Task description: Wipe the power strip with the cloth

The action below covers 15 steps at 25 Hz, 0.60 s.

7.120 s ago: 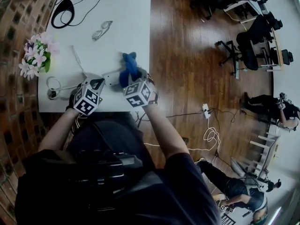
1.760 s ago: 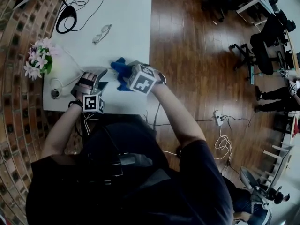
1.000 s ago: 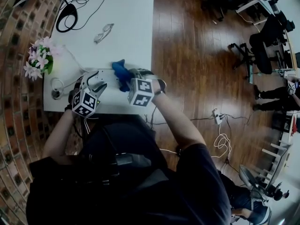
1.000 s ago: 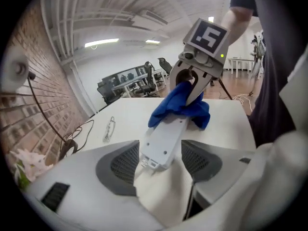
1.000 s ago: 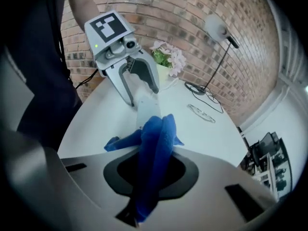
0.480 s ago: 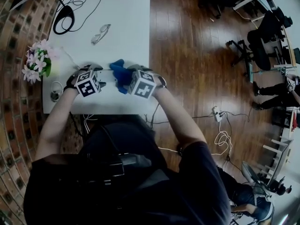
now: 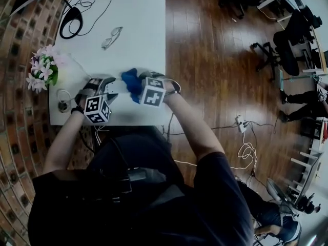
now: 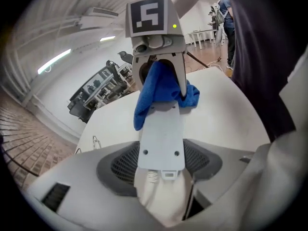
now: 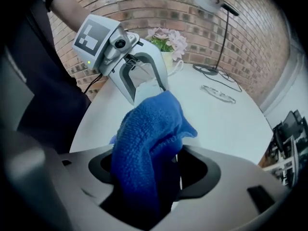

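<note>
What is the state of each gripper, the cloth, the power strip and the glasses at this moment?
left gripper, shut on the cable end of the power strip.
right gripper, open; its jaws have just been opening, the cloth between them.
power strip, held at one end, its far end under the cloth.
cloth, bunched, draped over the strip's far end.
glasses, lying on the table, apart from both grippers.
</note>
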{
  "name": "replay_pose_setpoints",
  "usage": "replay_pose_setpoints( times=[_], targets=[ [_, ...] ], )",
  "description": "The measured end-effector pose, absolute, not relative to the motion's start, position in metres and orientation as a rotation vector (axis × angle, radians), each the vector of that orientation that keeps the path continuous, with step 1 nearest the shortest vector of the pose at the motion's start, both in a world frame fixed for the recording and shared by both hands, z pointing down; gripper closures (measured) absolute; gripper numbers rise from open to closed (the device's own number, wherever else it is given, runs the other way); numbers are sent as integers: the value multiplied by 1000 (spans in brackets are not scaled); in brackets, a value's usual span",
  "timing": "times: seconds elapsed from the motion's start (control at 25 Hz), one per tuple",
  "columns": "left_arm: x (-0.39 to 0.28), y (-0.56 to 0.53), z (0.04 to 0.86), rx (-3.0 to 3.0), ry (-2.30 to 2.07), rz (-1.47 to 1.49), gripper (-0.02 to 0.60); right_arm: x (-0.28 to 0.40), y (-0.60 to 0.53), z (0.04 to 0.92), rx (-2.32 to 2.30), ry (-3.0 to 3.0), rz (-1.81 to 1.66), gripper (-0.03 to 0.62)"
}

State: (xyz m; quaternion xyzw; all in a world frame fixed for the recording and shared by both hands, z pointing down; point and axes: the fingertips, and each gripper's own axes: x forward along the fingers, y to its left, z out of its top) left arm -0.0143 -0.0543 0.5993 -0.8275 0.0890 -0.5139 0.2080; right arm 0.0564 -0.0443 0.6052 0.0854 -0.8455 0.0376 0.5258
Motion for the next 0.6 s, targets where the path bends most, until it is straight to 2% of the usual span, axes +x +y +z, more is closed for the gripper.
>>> replay_pose_setpoints(
  times=[0.16, 0.36, 0.6],
  targets=[
    [-21, -52, 584, -2405, 370, -1403, 285, 55, -43, 602, 276, -2005, -82, 286],
    [-35, -59, 562, -2983, 551, -1350, 281, 55, -39, 597, 388, -1963, -338, 296],
    [-40, -59, 588, -3001, 456, -1495, 273, 53, -32, 589, 452, -1885, -599, 303]
  ],
)
